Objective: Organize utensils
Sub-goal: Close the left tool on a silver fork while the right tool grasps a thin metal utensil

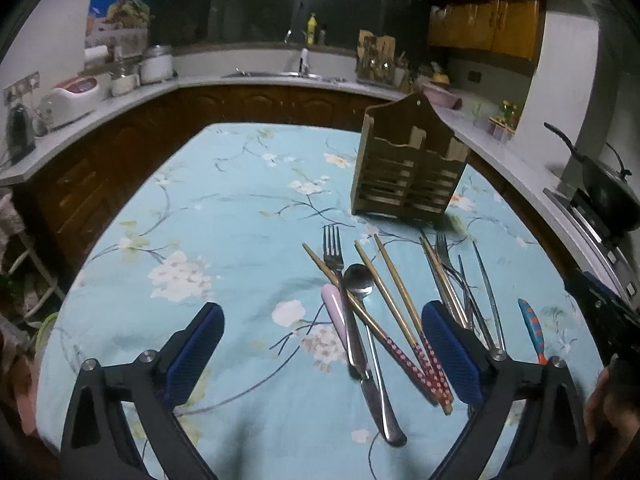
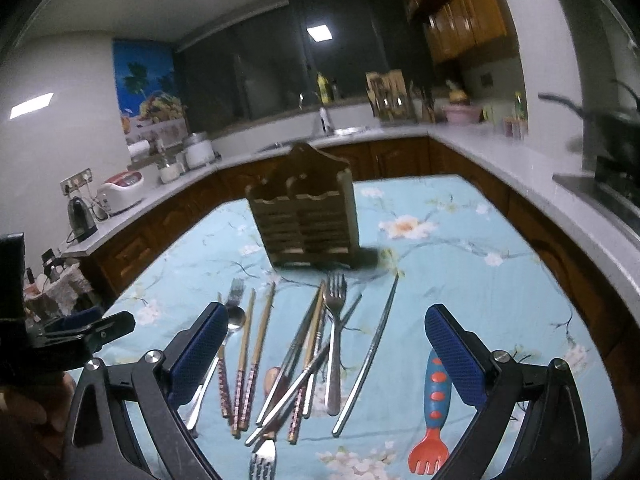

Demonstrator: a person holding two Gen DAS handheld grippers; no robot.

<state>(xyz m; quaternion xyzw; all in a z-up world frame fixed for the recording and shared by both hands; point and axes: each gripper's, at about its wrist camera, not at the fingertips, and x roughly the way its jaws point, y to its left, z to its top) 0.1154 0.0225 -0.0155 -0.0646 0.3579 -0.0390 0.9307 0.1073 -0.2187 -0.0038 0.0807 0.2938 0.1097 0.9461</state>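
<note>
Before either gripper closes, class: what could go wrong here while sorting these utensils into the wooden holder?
1. The metal chopsticks lie crossed in a pile; grabbing one may drag others along.
2. The wooden holder stands free on the soft tablecloth; a hard drop-in could tip it.
3. Left gripper and right gripper are close and could collide.

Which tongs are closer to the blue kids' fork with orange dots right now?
Right. The right tongs hang over the table with the blue kids' fork just inside their right finger. The left tongs sit over the pink-handled pile, the fork off to their right.

Glossy metal fork point(image 1: 333, 249), slatted wooden holder point(image 1: 408, 168), matt floral cloth tablecloth point(image 1: 224, 216), textured blue fingers point(image 1: 195, 354).
</note>
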